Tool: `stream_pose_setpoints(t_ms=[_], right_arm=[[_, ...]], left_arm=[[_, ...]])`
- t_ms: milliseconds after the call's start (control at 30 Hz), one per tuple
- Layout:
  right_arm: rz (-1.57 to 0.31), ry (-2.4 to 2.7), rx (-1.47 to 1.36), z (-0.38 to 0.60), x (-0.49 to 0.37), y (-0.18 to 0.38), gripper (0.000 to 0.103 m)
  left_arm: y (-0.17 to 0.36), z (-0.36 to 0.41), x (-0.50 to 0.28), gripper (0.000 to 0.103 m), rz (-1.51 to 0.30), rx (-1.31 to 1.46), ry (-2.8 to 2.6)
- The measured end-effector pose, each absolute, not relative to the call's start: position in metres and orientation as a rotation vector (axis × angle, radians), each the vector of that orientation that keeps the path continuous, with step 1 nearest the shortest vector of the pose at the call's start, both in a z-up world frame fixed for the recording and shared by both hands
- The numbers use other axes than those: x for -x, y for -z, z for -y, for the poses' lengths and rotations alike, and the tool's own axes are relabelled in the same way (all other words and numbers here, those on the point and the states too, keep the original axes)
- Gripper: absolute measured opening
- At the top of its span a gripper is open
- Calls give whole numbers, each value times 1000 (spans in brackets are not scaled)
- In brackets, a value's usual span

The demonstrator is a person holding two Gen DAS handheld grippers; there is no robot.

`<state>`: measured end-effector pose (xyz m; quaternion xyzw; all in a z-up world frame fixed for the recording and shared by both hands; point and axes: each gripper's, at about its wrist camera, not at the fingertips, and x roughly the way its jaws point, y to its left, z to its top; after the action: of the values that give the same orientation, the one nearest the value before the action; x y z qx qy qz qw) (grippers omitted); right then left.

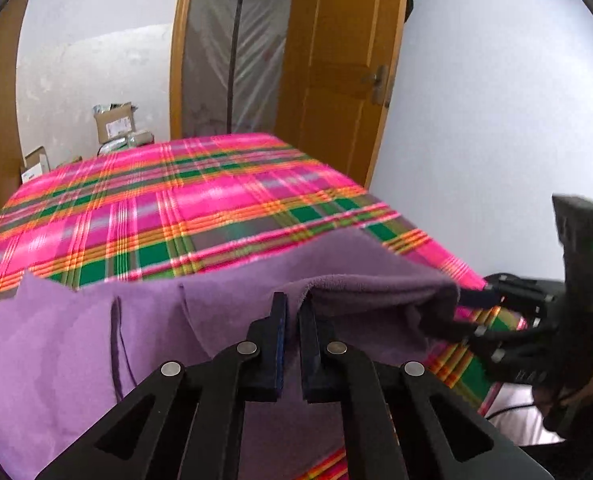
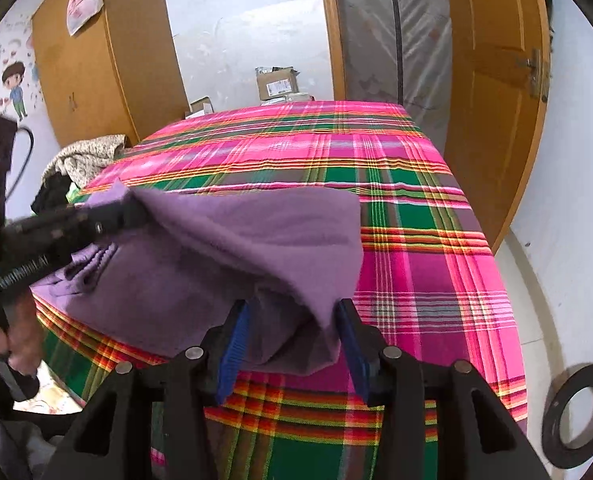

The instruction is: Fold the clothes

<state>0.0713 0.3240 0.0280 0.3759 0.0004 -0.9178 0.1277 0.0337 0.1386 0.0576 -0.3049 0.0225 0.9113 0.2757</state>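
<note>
The purple garment (image 1: 224,320) lies at the bed's (image 1: 216,184) near edge, barely folded. Left gripper (image 1: 292,312) jaws pinch its hem; right gripper (image 2: 294,320) jaws gape around a bunched corner.

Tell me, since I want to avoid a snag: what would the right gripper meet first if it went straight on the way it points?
Probably the purple garment: a bunched fold already sits between the right gripper and its open jaws, with the plaid bedspread beyond. Depth is unclear.
</note>
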Motion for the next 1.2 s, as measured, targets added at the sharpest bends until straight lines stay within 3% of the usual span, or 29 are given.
stream_pose_setpoints(t_ms=[200,500,567,1000,1133,1200], right_arm=[[-89,2718,-1088,-305,-63,-24,48],[107,2842,-1163,-348,-70,-21,48],[159,2849,-1186,-360,-76,-19,53],[122,2676,-1120,-370,-95,-30,53],[189,2638,-1057,-386,-100,-40,53],[249,2636,-1010,-393,-102,-46,53]], left_arm=[[-67,-140,-36,5,-45,782,-2448],[-61,-131,-37,5,-24,806,-2454],[-58,-130,-38,5,-20,815,-2445],[-15,-121,-61,6,-128,966,-2373],[-14,-106,-71,9,-62,960,-2350],[-20,-96,-73,20,-10,928,-2372]])
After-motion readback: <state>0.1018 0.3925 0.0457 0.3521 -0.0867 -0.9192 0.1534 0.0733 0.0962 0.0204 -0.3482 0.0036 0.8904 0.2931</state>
